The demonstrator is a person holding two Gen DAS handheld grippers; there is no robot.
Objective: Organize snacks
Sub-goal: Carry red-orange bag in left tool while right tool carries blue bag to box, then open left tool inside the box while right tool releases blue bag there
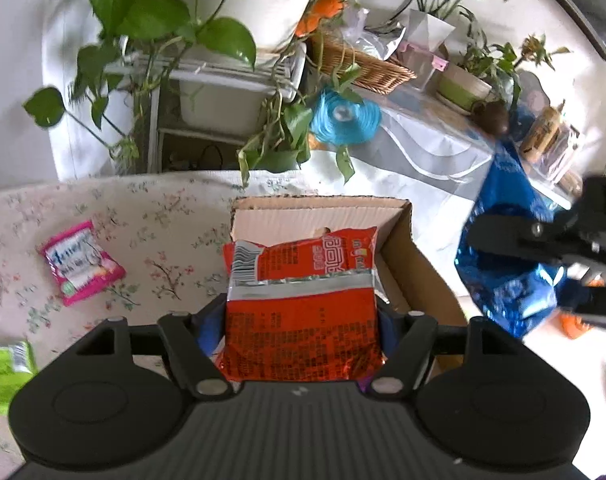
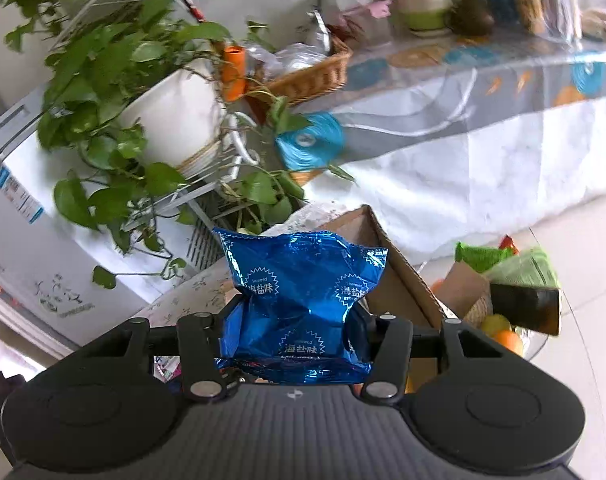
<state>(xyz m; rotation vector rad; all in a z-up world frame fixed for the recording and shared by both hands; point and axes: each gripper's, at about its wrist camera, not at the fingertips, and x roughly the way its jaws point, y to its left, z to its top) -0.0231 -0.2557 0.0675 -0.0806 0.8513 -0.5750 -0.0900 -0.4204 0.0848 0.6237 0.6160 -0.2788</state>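
Note:
My left gripper [image 1: 303,332] is shut on a red snack packet [image 1: 301,304] and holds it over the near side of an open cardboard box [image 1: 399,240]. My right gripper [image 2: 293,336] is shut on a blue foil snack packet [image 2: 299,300] and holds it in the air beside the same box [image 2: 399,280]. In the left wrist view the right gripper [image 1: 559,264] and its blue packet [image 1: 503,280] show to the right of the box. A pink snack packet [image 1: 81,262] lies on the floral tablecloth [image 1: 151,216] to the left. A green packet [image 1: 5,368] lies at the left edge.
A potted vine on a white rack [image 1: 207,68] stands behind the table. A long table with a wicker basket [image 1: 363,64], plant pots and a blue tape roll [image 1: 343,118] runs along the back right. A basket of fruit and green packets [image 2: 507,280] sits right of the box.

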